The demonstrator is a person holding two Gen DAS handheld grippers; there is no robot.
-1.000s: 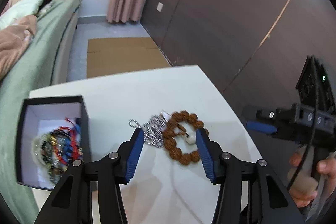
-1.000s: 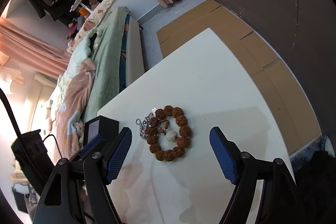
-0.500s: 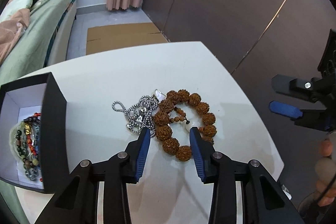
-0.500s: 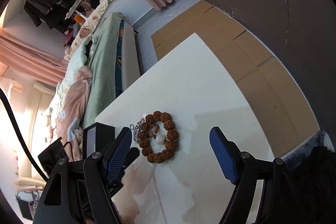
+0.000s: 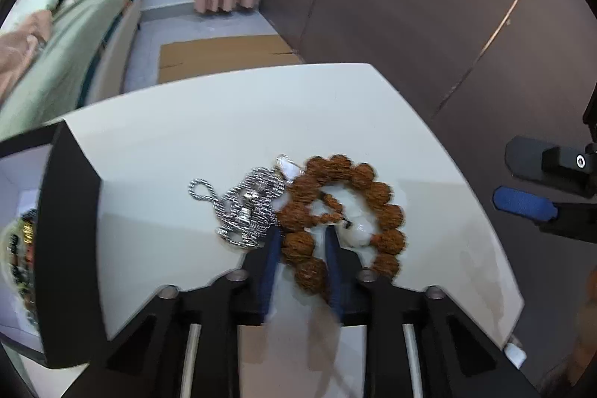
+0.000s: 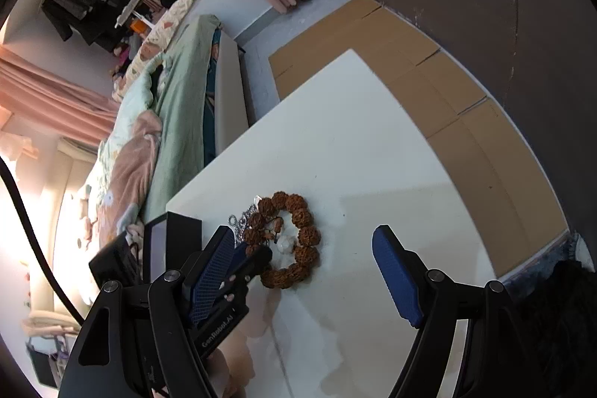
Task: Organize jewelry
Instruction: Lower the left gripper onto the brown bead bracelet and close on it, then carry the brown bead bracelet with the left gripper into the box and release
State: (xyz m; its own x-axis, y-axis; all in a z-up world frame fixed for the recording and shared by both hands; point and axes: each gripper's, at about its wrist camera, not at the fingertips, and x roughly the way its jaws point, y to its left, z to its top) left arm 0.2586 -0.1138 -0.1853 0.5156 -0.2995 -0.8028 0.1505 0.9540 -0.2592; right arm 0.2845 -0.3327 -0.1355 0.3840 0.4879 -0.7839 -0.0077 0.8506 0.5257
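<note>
Holding beaded jewelry, black box sits open.

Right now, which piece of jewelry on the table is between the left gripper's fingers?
The brown bead bracelet; the left gripper straddles its near side, while the silver chain lies just outside.

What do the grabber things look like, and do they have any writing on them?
Each hand-held gripper is black, with angular arms, round silver pivot screws and two blue textured pads. The left hand-held gripper carries white lettering, "GenRobot.AI", seen from the right camera. The right hand-held gripper has a black cable beside it.
</note>
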